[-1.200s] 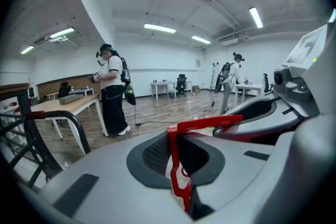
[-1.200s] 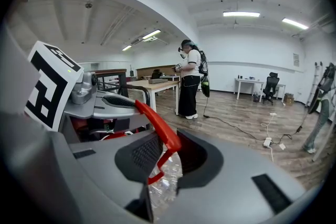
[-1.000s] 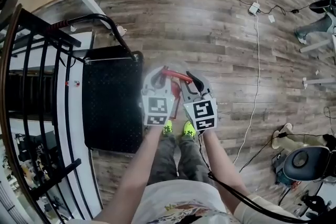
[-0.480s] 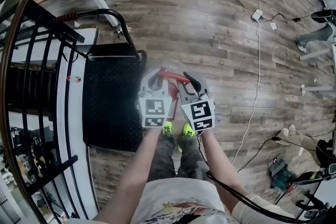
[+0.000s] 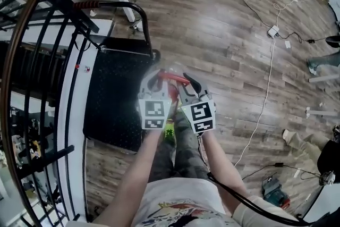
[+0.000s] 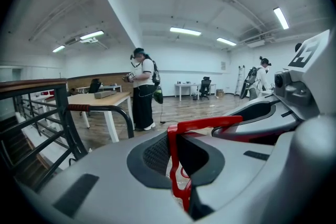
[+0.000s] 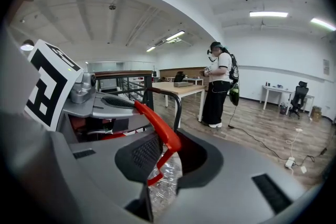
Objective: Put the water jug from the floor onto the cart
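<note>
Head view, steeply down: left gripper (image 5: 154, 81) and right gripper (image 5: 189, 82) side by side, both clamped on the red handle (image 5: 173, 77) of the water jug (image 5: 166, 70). Jug body mostly hidden under the two grippers, just a clear glimmer round the handle; held over the wood floor (image 5: 228, 45) just right of the black cart (image 5: 114, 98), not on its deck. Only here: cart deck from above, looped push handle (image 5: 135, 10) at its far end, dark railing (image 5: 37, 56) left of the cart, white cable (image 5: 264, 87) and power strip (image 5: 273, 31) on the floor to the right, one green shoe (image 5: 169, 133) below the grippers. Left gripper view: jaws closed tight on the thin upright strut of the red handle, right between the pads; jug body out of sight. Across the room a standing person (image 6: 142, 89) beside a wooden table (image 6: 100, 97), a second person (image 6: 260, 76) far right, an office chair (image 6: 205, 86) at the back. Right gripper view: jaws pinched on the thicker sloping part of the handle, crinkled clear plastic of the jug directly beneath, the one view with the jug's surface plain. Left gripper's marker cube (image 7: 50, 84) at the left edge, covering part of the railing behind.
</note>
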Demonstrator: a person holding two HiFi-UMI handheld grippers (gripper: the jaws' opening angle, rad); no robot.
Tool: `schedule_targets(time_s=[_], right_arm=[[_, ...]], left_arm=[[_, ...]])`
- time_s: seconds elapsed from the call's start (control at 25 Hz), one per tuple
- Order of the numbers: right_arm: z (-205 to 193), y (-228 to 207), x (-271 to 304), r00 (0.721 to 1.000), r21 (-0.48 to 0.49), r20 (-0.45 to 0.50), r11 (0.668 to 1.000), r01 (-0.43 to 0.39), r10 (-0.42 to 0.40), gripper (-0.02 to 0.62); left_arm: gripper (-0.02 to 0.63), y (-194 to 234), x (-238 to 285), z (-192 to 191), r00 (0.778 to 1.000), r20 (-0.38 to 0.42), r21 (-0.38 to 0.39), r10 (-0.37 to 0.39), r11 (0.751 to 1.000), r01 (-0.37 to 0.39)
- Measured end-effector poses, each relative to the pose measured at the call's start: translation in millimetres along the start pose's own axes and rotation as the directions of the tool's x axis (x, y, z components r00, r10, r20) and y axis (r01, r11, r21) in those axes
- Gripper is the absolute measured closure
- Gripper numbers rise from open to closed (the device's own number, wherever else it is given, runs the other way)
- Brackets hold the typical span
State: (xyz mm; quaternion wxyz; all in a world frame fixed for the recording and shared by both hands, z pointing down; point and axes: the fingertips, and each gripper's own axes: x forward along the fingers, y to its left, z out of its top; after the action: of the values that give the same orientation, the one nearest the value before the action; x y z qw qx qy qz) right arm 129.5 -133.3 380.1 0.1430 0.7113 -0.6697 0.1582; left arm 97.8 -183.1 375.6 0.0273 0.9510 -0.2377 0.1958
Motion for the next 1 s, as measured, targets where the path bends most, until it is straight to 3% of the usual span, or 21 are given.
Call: schedule_targets(time_s=[0.24,0.48,0.72,1.0], right_arm=[[6,22,43,0.991,-0.039,0.0,0.99,-0.135,0.135,0.511],[8,53,79,0.961,-0.063,-0.024,0.959,-0.277,0.276,0.511],[22,79,115,0.912,-0.101,-0.045,0.906,-0.41,0.408,0.511],[45,104,165,0.855,-0.142,-0.093,0.843,-0.519,0.511,0.51]], left_arm=[[0.588,45,-1,-15,0.991,-0.028,-0.042,0.132,0.99,-0.133],[0.588,87,-9,-33,0.965,-0.071,-0.067,0.251,0.964,-0.256],[0.588,130,-18,-39,0.922,-0.101,-0.103,0.373,0.918,-0.382],[0.588,186,-15,-43,0.875,-0.138,-0.165,0.464,0.861,-0.482]])
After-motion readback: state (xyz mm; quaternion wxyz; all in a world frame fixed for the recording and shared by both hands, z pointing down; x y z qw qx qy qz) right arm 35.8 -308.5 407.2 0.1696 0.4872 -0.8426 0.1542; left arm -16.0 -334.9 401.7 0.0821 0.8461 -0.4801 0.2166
